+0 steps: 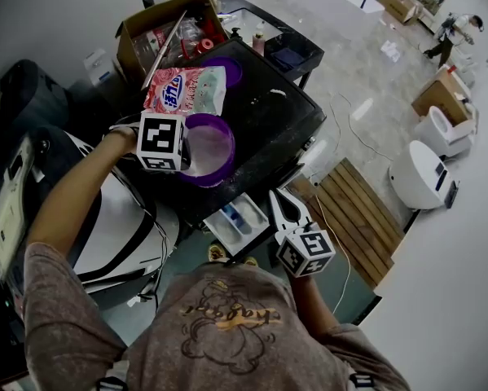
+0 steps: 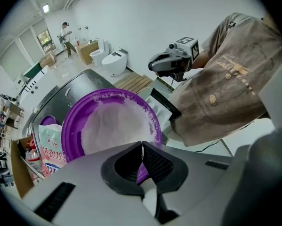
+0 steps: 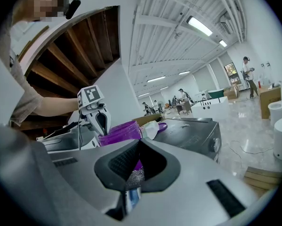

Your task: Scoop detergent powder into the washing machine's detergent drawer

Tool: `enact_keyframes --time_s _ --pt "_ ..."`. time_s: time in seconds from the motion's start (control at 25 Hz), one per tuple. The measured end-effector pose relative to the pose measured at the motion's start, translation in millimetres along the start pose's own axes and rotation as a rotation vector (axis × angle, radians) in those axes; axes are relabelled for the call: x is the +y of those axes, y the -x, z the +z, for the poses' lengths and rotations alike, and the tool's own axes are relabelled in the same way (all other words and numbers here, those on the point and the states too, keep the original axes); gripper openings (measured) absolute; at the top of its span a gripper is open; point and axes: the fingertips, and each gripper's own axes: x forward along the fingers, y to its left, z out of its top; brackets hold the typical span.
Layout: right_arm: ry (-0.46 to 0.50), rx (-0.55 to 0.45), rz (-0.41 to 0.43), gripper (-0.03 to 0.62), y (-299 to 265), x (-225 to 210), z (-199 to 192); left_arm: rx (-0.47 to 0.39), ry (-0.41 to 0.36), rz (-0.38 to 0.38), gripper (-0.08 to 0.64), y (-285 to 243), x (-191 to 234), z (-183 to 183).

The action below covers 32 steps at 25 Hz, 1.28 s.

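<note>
pinching purple tub point(image 2: 108, 126) rim, left claw point(image 2: 141, 146) closed

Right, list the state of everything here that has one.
Purple tub: lid off, white powder inside.
Purple lid: off, lying on the machine top.
Detergent bag: lying flat on the machine top.
Detergent drawer: pulled out.
Left gripper: shut on the tub's rim.
Right gripper: shut.
</note>
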Motion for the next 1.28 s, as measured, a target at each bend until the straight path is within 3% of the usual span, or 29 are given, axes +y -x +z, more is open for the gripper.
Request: enact_keyframes --time_s 0.24,0.56,0.96,1.28 --pt "-0.008 0.001 -0.005 -0.005 -2 -1 -1 -0.085 0.051 -0.042 0.023 6 -1 12" --pt "0.008 -0.003 -0.007 -0.006 -2 -1 -2 -0.197 0.196 -0.125 0.023 8 0 13" --pt "0.017 0.011 -0.001 -0.006 -5 2 -6 -0.323 0.365 -0.172 0.024 13 1 16" --pt "0.022 0.015 0.0 -0.005 -7 4 -7 -0.488 0.509 -0.196 0.023 21 6 19"
